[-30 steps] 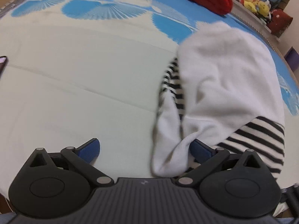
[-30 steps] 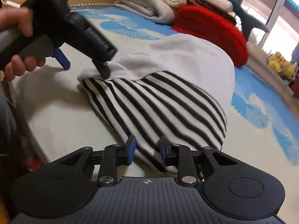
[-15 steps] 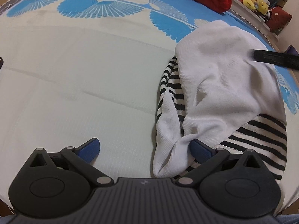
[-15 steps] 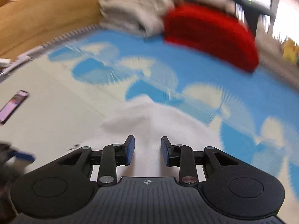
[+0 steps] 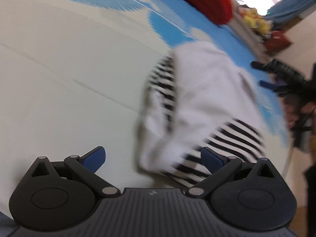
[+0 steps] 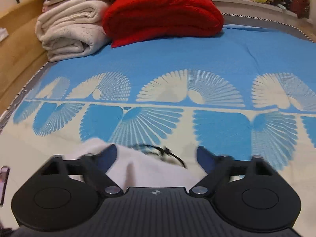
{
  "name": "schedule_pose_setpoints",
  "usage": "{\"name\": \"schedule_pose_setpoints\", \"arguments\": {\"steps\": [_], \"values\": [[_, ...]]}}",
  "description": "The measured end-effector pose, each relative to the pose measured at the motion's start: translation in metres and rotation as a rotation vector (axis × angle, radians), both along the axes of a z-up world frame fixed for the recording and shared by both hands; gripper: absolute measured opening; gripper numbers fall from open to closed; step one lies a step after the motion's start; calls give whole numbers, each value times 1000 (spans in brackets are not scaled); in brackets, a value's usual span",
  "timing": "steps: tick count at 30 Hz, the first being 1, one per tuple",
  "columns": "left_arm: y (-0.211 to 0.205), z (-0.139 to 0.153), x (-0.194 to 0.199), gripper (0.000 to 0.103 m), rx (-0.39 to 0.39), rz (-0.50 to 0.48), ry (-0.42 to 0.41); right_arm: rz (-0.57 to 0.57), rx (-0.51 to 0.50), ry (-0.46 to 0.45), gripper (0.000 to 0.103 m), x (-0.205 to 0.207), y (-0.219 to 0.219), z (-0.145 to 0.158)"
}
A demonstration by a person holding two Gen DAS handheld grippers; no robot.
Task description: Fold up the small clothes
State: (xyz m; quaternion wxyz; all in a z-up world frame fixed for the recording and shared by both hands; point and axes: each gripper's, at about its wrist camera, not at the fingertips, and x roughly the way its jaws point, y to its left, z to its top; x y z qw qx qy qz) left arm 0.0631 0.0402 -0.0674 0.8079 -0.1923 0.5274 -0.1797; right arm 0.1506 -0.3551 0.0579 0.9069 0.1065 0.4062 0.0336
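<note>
Spread across the bed (image 6: 197, 59), the blue-and-cream sheet bears the soft, light striped garment (image 5: 207, 106), best pinched at a hem corner, lying between the spread left gripper (image 5: 153, 158) and under the right gripper (image 6: 156, 156), whose empty jaws have just been opening.

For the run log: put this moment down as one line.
phase: fold laid over | right gripper: open, jaws just opened, above white-and-striped garment | left gripper: open at garment's near edge | surface: blue-patterned bedspread
</note>
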Motion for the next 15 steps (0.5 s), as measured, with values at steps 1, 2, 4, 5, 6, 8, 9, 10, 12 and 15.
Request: {"name": "schedule_pose_setpoints", "arguments": {"steps": [1, 2, 4, 5, 6, 8, 9, 10, 12, 15], "values": [[-6, -1, -3, 103, -32, -25, 8, 7, -2, 11, 89, -3, -6, -2], [-13, -3, -6, 103, -66, -54, 18, 17, 2, 19, 90, -7, -10, -5], [-25, -8, -10, 103, -125, -88, 42, 55, 34, 41, 91, -9, -17, -15], [-32, -14, -12, 103, -165, -91, 68, 73, 55, 58, 92, -8, -20, -20], [-37, -21, -11, 103, -200, -85, 97, 87, 75, 85, 93, -4, -21, -29], [-45, -31, -11, 103, -257, -39, 113, 94, 99, 130, 95, 6, -23, -44], [-48, -32, -11, 103, -280, 3, 109, 95, 134, 143, 96, 12, -25, -52], [-49, -33, -11, 102, -304, 48, 116, 103, 187, 159, 96, 18, -28, -59], [-43, -37, -8, 93, -355, 205, 168, 123, 320, 195, 88, 28, -33, -73], [-34, -44, -7, 49, -342, 323, 199, 182, 306, 140, 65, 24, -30, -74]]}}
